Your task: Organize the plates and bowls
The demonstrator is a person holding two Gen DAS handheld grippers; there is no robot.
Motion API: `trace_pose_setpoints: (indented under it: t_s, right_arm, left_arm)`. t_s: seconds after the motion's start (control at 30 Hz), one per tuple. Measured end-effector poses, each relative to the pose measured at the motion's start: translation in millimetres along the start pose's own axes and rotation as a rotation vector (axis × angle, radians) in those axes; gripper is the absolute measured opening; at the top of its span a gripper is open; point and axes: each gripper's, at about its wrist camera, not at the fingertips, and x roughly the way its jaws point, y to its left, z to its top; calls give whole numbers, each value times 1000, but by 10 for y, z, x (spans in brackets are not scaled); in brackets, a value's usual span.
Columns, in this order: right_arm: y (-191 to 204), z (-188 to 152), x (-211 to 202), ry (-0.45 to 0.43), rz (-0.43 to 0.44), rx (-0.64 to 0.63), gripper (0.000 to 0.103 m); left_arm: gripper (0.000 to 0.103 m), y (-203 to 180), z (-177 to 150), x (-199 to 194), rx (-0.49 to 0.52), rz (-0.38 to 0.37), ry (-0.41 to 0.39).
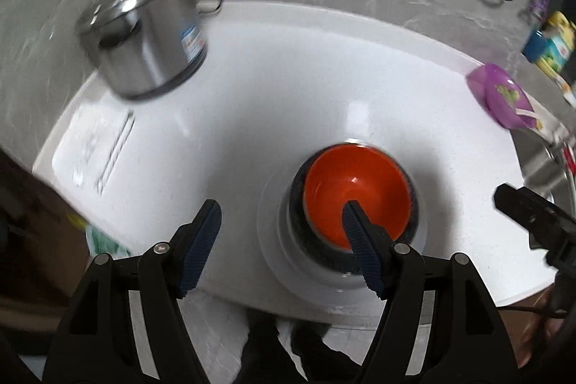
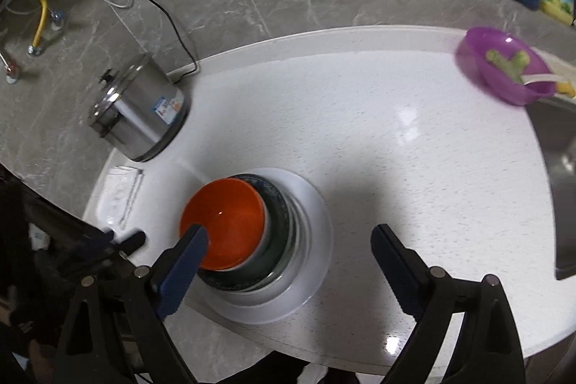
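Both claws hang released: left claw [image 1: 280,229], right claw [image 2: 288,243]. Low in frame, the orange bowl [image 2: 225,222] tops a stack on the white plate [image 2: 309,276], slightly off-centre; I'd nudge it square on the worktop [image 2: 396,132].

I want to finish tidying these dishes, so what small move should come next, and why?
Probably reach the right hand-held gripper toward the purple bowl. Both grippers are open and empty, the orange bowl already tops the stack on the white plate, and the purple one sits apart by the counter's far edge.
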Motion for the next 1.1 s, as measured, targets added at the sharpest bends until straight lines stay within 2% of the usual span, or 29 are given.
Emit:
trace_pose_setpoints:
  t_s: [0.13, 0.2, 0.4, 0.57, 0.7, 0.93, 1.1]
  right_arm:
    - [114, 8, -75, -40, -35, 9, 94]
    - [174, 13, -123, -60, -43, 23, 94]
    - [354, -17, -207, -104, -88, 18, 94]
    - [446, -46, -247, -125, -132, 19, 94]
    - [519, -88, -230, -114, -155, 15, 94]
    - [563, -151, -218, -98, -198, 14, 94]
    - [554, -157, -216, -92, -221, 24, 94]
  left_arm:
    - [68, -120, 46, 22, 58, 8, 33]
    - [68, -133, 86, 10, 85, -21, 29]
    - [68, 50, 230, -71, 37, -157, 29]
    - [68, 226, 316, -132, 4, -136, -14]
    - [68, 306, 322, -58, -10, -122, -10]
    - [68, 325, 281, 69, 42, -86, 25]
    - [68, 243, 257, -9, 78, -95, -7]
